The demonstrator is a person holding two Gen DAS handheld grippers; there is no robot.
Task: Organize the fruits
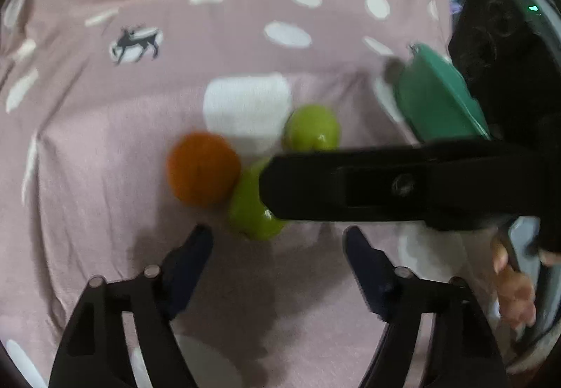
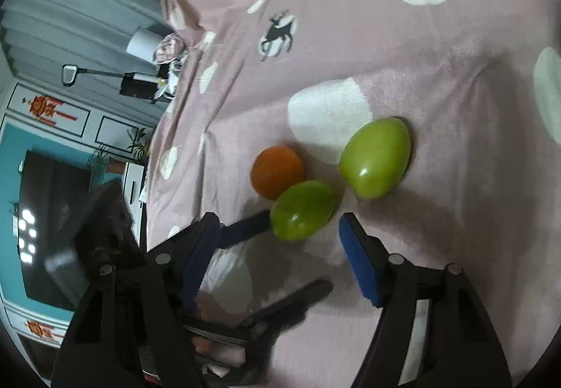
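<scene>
An orange fruit (image 1: 203, 168) (image 2: 277, 172) and two green fruits lie close together on a pink spotted cloth (image 1: 105, 142) (image 2: 438, 54). The near green fruit (image 1: 250, 209) (image 2: 303, 209) touches the orange; the far green fruit (image 1: 312, 129) (image 2: 376, 156) lies apart. My left gripper (image 1: 278, 239) is open and empty, just short of the near green fruit. My right gripper (image 2: 305, 223) is open, its fingers on either side of the near green fruit's near end. In the left wrist view the right gripper's black finger (image 1: 385, 186) crosses over the near green fruit.
A green plate (image 1: 438, 100) lies at the right, partly behind the right gripper's black body (image 1: 505, 47). A hand (image 1: 515, 286) shows at the lower right. The cloth's edge drops off at the left of the right wrist view, with a room beyond (image 2: 70, 107).
</scene>
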